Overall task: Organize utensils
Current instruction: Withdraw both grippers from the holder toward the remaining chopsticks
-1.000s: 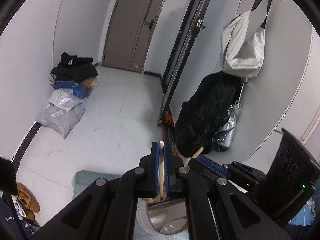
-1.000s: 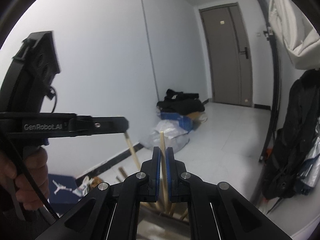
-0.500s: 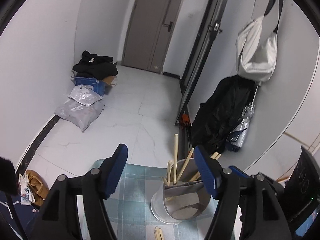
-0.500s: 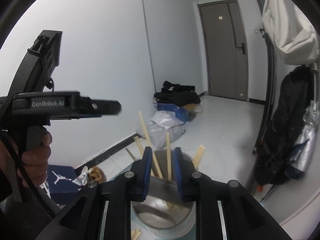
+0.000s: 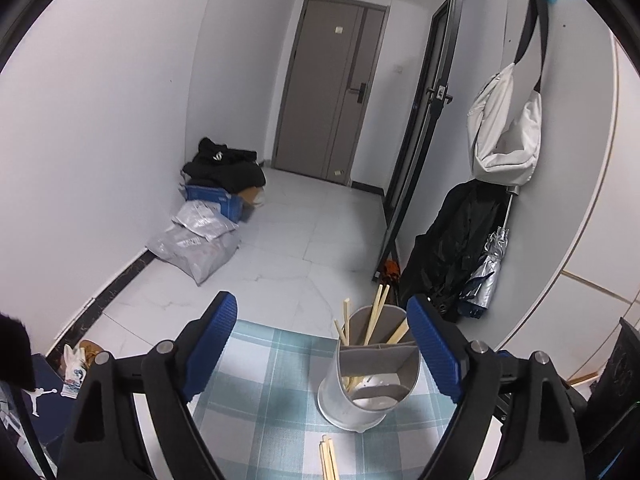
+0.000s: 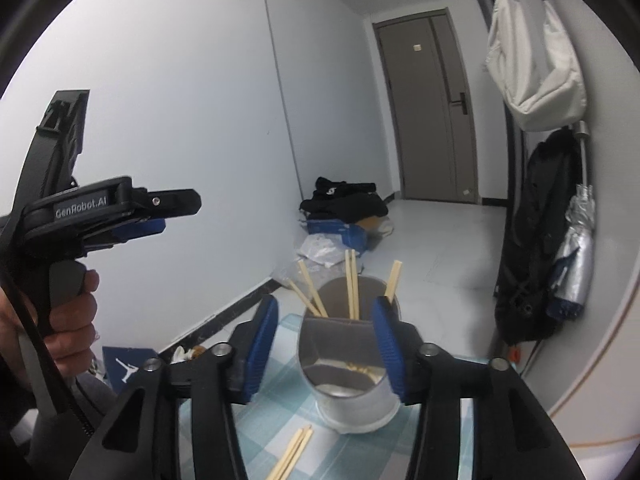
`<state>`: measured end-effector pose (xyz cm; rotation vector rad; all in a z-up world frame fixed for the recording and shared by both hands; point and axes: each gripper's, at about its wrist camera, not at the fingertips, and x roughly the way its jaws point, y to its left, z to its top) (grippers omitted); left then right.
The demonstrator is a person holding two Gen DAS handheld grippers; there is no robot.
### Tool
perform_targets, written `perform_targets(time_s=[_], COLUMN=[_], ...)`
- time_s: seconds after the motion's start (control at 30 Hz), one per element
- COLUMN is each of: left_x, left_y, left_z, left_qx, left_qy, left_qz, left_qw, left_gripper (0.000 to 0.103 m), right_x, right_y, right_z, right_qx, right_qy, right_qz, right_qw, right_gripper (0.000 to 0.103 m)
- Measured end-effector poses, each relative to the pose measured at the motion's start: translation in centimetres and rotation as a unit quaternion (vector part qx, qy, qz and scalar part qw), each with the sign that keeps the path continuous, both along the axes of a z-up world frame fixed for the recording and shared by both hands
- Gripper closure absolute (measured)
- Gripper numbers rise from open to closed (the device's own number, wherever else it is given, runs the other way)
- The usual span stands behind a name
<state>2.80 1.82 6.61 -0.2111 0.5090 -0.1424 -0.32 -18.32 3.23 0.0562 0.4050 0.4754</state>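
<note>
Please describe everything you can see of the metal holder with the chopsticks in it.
The metal utensil holder is a round, shiny, silver-coloured cup. It stands upright on the checked tablecloth. A grey divider splits its inside into compartments. Several pale wooden chopsticks stand in the back compartment and lean outward. More loose chopsticks lie on the cloth in front of it, apart from it.

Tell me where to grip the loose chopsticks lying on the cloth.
Grip the loose chopsticks near their middle, coming from above with fingers across their length. They lie flat and bunched on the checked cloth in front of the metal holder, so a side approach would likely scrape the cloth.
</note>
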Motion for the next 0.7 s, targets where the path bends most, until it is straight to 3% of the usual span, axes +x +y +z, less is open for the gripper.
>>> perform_targets(time_s=[0.4, 0.7], left_x=[-3.6, -4.0], left_y=[-0.1, 0.0], left_z=[-2.8, -6.2], left_qx=[0.013, 0.010], left_qy=[-0.022, 0.003], left_qz=[0.037, 0.042], left_qw=[0.9990, 0.9991], left_gripper=[0.012, 0.011], right_x=[-3.3, -4.1], right_y=[-0.5, -0.6], right_z=[-2.1, -5.7], right_qx=[0.004, -0.001], right_qy=[0.027, 0.077], right_qz=[-0.035, -0.065], right_qw=[0.999, 0.995], right_gripper=[0.040, 0.035])
